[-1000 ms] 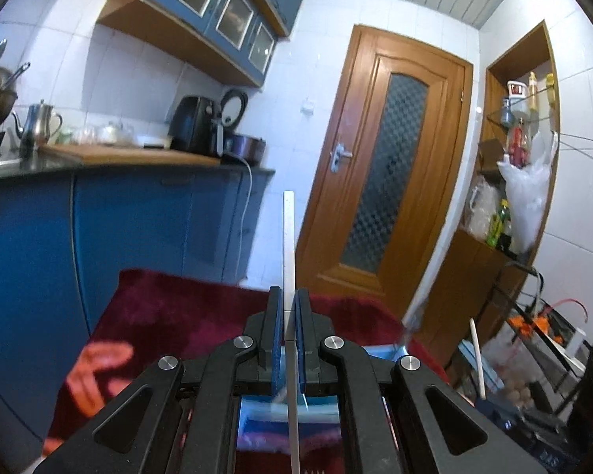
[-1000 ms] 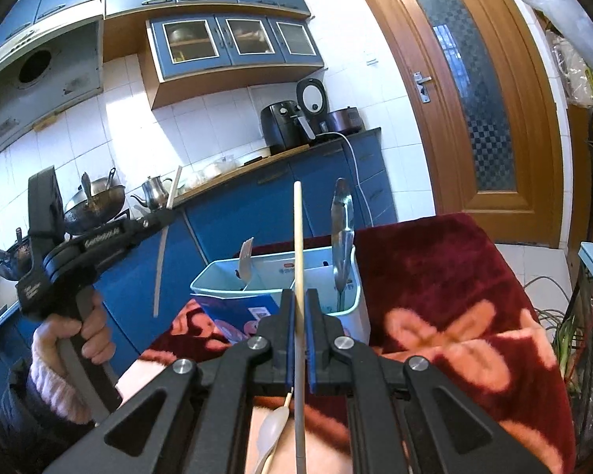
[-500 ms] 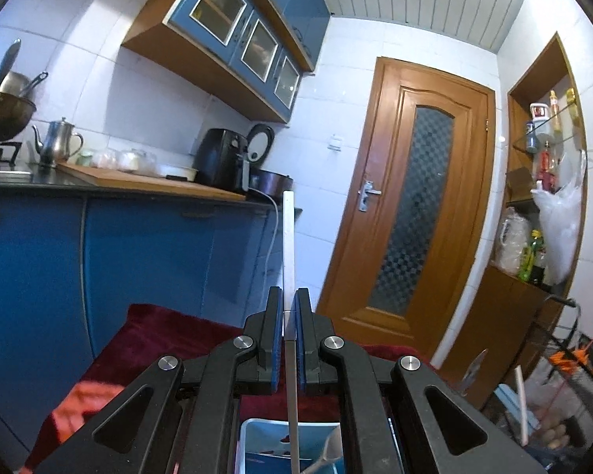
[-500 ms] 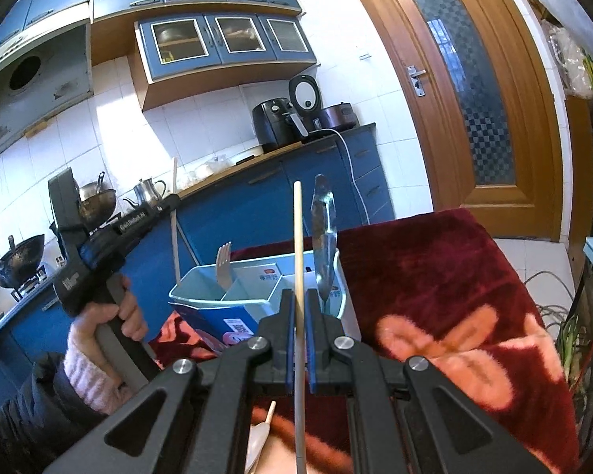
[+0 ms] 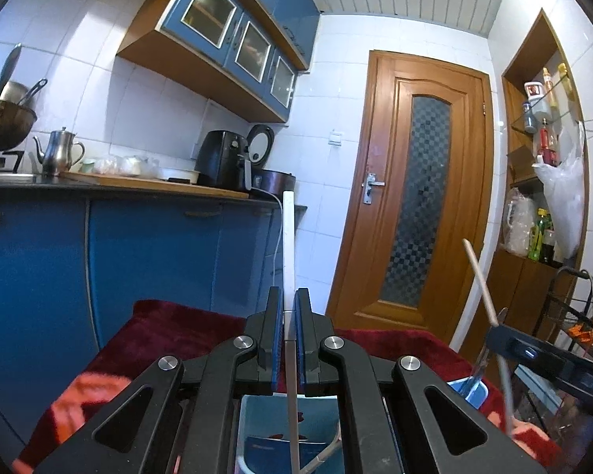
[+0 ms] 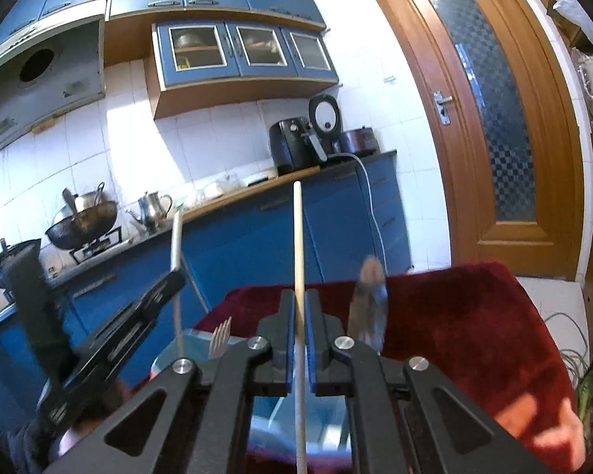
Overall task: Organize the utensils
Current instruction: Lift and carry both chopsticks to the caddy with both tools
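Note:
My left gripper (image 5: 289,308) is shut on a white chopstick (image 5: 288,245) that stands upright above the pale blue utensil holder (image 5: 257,414). My right gripper (image 6: 299,312) is shut on a wooden chopstick (image 6: 297,237), also upright over the holder (image 6: 189,339). A fork (image 6: 220,339) and a metal utensil (image 6: 369,308) stand in the holder. The left gripper with its white chopstick (image 6: 176,245) shows at the left of the right wrist view; the right gripper with the wooden chopstick (image 5: 480,276) shows at the right of the left wrist view.
The holder stands on a table under a dark red patterned cloth (image 6: 454,316). Blue kitchen cabinets (image 5: 158,256) with a worktop lie behind, a wooden door (image 5: 423,197) to the right, and a wire rack (image 5: 573,316) beside the table.
Both grippers have tilted upward and come closer over the holder. The holder has slid lower in both views, and the grippers now appear nearer to each other.

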Motion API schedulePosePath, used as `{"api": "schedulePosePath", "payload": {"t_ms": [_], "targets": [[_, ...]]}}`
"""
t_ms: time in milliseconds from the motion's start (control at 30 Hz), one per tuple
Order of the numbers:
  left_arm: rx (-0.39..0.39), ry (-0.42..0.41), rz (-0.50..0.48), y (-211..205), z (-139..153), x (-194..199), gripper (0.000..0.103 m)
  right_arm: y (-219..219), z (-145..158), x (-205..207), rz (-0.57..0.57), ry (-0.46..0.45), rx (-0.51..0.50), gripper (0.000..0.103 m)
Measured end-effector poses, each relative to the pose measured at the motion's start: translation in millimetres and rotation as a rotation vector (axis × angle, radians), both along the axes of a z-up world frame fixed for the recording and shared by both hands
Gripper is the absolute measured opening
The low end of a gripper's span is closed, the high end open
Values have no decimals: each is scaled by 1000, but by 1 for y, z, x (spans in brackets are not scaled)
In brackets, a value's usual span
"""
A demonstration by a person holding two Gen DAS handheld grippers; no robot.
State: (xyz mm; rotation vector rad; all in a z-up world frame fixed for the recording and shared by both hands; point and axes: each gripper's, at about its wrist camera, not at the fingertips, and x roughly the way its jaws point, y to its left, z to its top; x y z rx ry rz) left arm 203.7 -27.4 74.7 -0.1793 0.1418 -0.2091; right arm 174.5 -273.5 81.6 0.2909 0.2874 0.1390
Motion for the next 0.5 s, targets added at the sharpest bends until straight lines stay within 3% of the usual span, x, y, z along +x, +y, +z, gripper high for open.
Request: {"api": "schedulePosePath", "payload": {"t_ms": [200, 500], "targets": [[-17, 23, -5, 4, -6, 6, 6, 5, -9, 26, -47, -43, -44, 6], [-14, 36, -11, 2, -8, 8, 6, 9, -21, 25, -71, -57, -83, 6]]}}
